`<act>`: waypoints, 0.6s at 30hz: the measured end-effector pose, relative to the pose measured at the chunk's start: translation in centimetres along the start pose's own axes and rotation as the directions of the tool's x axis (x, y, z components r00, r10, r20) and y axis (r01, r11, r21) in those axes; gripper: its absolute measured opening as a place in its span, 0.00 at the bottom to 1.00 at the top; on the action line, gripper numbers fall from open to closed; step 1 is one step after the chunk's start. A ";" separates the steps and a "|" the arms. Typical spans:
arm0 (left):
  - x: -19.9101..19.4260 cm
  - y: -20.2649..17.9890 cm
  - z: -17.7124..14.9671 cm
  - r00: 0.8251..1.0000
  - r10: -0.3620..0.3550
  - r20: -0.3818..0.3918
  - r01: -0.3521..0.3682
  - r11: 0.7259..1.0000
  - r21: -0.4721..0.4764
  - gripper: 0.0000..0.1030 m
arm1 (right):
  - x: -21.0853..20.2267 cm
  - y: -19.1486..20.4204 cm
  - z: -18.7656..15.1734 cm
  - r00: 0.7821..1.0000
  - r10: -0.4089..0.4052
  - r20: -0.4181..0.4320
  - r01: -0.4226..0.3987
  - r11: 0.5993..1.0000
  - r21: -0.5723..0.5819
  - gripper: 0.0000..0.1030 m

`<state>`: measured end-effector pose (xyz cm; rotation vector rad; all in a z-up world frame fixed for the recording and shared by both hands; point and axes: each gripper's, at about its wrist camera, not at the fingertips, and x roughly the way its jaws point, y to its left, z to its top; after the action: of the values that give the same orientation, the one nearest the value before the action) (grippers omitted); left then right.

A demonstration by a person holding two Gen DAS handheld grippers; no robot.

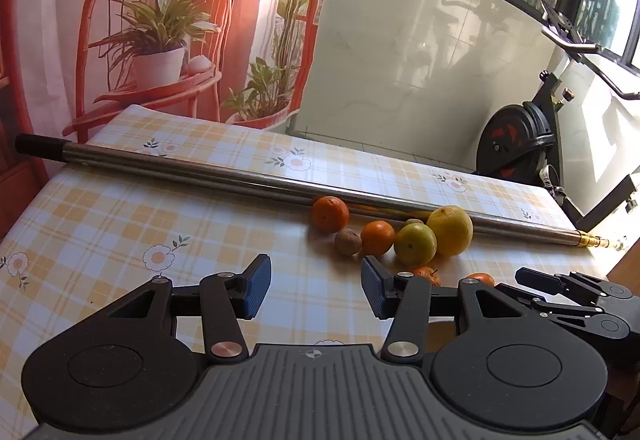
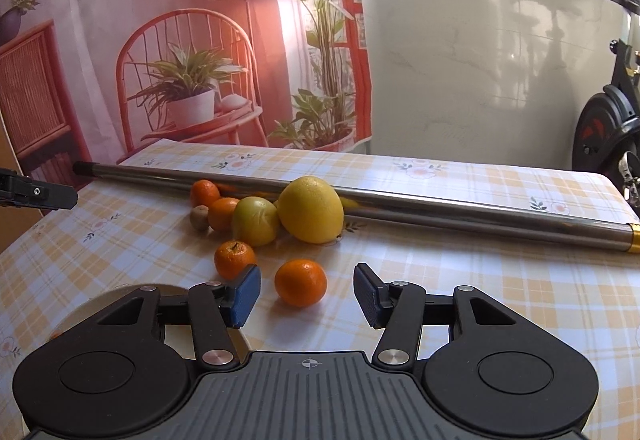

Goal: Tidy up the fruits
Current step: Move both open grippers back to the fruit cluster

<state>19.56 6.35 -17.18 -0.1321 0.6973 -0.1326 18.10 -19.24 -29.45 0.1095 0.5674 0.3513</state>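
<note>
Your left gripper [image 1: 316, 290] gapes wide, empty, over bare tablecloth [image 1: 100, 224]. Your right gripper [image 2: 307, 294] is equally wide, framing the nearest mandarin [image 2: 300, 282] just ahead of the fruit cluster [image 2: 256, 216] by the metal pole [image 2: 440, 206]. Centre it between the pads, close gently. No readable writing anywhere.

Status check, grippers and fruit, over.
Left gripper open, empty. Right gripper open, nearest orange ahead of its fingers. Metal pole behind fruit cluster.

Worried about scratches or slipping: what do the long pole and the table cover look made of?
Pole: polished metal, likely steel, mirroring the fruit; brass-coloured tip, black end cap. Table cover: printed check, faint sheen, probably wipeable vinyl.
</note>
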 end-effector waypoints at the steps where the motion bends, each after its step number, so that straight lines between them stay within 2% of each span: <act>1: 0.3 -0.1 0.0 1.000 0.001 -0.003 -0.001 1.000 0.002 0.51 | 0.4 0.0 0.0 1.000 0.003 0.000 -0.003 1.000 -0.010 0.48; 6: 1.2 -0.6 -0.1 1.000 -0.003 -0.017 0.003 1.000 0.009 0.51 | 2.9 0.1 -0.1 0.999 0.038 -0.020 -0.039 0.998 -0.042 0.47; 9: 1.8 -0.7 -0.2 1.000 -0.006 -0.029 0.006 1.000 0.012 0.51 | 4.3 0.2 -0.2 0.999 0.030 -0.044 -0.032 0.998 -0.060 0.47; 18: 3.1 -0.6 -0.1 0.998 -0.014 -0.060 0.013 1.000 -0.011 0.51 | 5.6 -0.3 -0.4 0.993 0.055 -0.107 -0.059 0.998 -0.033 0.34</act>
<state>21.80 5.26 -19.08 -0.1437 0.7568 -0.1463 22.32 -17.51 -32.71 0.0724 0.6635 0.4243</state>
